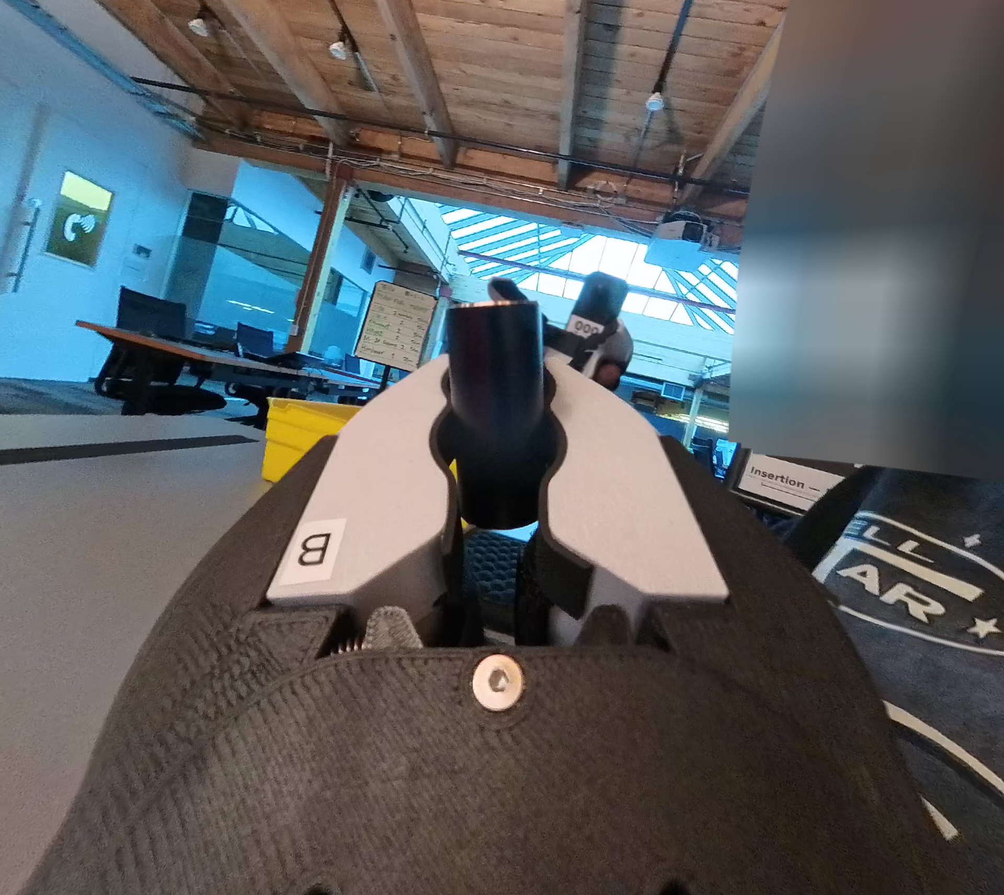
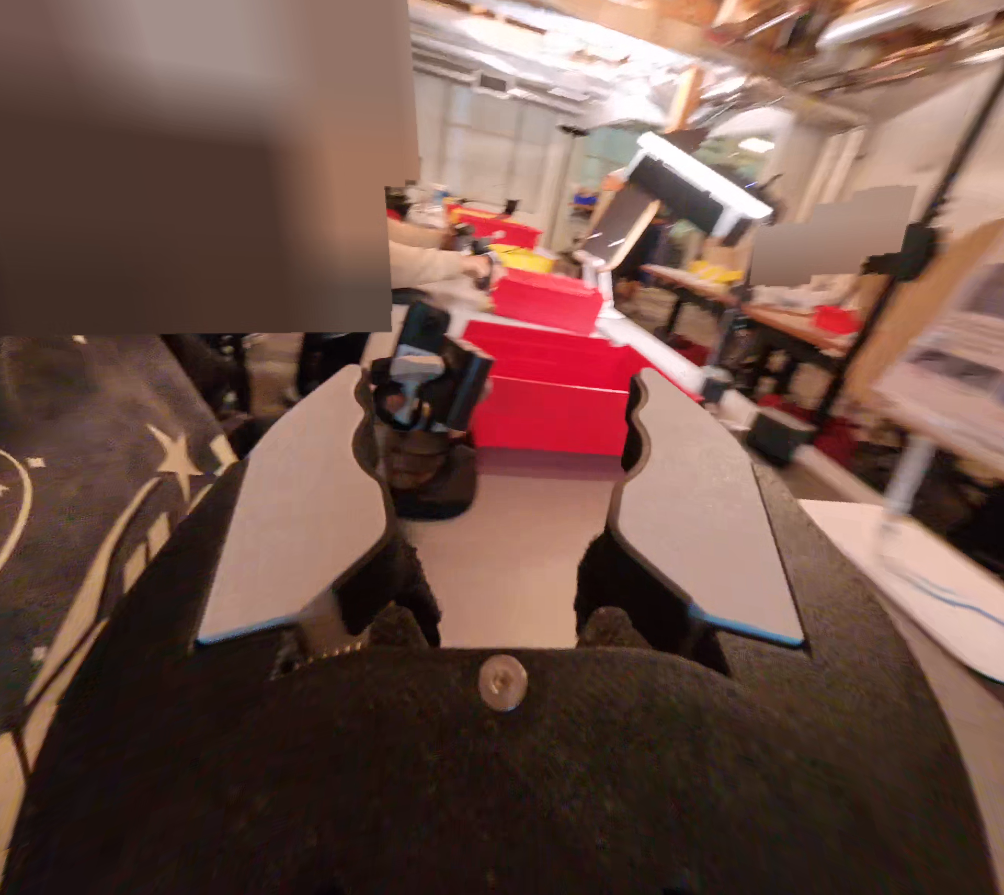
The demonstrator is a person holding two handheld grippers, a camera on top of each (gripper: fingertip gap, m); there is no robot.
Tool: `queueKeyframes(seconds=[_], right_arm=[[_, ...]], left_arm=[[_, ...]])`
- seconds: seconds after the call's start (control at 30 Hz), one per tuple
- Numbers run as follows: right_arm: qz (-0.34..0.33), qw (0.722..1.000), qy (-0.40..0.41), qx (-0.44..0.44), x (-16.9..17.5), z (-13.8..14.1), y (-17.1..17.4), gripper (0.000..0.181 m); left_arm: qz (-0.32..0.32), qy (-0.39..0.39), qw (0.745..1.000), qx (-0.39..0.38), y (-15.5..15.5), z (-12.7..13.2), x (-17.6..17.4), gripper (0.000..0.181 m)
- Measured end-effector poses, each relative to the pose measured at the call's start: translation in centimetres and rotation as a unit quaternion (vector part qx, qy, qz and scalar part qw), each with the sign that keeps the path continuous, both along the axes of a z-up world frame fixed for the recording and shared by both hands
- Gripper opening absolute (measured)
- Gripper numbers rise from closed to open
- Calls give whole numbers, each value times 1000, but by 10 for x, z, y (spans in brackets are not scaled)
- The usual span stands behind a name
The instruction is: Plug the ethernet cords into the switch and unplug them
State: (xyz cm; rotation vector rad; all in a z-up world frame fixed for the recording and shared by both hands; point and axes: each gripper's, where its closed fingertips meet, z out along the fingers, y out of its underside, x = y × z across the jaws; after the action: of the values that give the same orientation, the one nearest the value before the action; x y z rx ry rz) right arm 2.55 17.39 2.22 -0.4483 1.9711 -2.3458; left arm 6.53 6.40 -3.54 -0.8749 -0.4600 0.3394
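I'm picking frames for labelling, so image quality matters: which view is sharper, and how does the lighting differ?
Left wrist view: sharp, cool blue daylight, left hand-held gripper and the black cylinder it clamps crisp. Right wrist view: motion-smeared, warm orange cast, red bins and ceiling streaked; right hand-held gripper soft-edged.

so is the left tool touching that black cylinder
Touching. The left wrist view shows the left tool with both grey fingers pressed against the sides of the black cylinder, no gap visible.

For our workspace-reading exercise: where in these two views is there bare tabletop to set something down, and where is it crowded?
Free: the grey tabletop left of the yellow plastic bin, and the strip between the right gripper's open jaws before the red boxes. Crowded: the far benches stacked with red boxes.
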Motion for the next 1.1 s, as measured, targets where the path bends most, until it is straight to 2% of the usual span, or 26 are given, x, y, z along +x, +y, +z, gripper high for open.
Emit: queueKeyframes(seconds=[0.1,0.2,0.33,0.4,0.43,0.57,0.67,0.8,0.9,1.0,1.03,1.1], right_arm=[[58,996,-52,34,31,-21,-53,68],[106,983,-142,42,47,-35,-85,46],[149,963,-214,73,56,-52,-100,46],[154,963,-215,54,59,-52,-103,39],[152,965,-209,42,59,-51,-103,26],[133,977,-161,52,59,-56,-101,24],[99,988,-114,40,53,-48,-94,24],[7,998,-55,-1,19,-8,-58,24],[-160,987,24,-2,-40,26,-11,24],[-350,929,85,86,-123,42,45,24],[-398,904,85,128,-152,41,64,24],[-450,863,63,221,-203,28,96,24]], left_arm=[[-14,11,1000,-5,4,2,5,27],[-28,19,999,-11,8,2,9,26],[-34,25,998,-38,17,-1,11,27],[-38,27,997,-55,22,-3,12,27],[-39,27,997,-65,25,-4,13,27],[-36,22,996,-84,29,-8,11,27],[-8,13,996,-91,30,-11,4,31],[52,-5,998,-46,6,-8,-8,29],[104,-50,993,5,-21,-12,-23,24],[115,-65,990,43,-35,-12,-27,24],[115,-67,990,48,-36,-12,-27,24],[116,-73,990,46,-36,-14,-28,24]])
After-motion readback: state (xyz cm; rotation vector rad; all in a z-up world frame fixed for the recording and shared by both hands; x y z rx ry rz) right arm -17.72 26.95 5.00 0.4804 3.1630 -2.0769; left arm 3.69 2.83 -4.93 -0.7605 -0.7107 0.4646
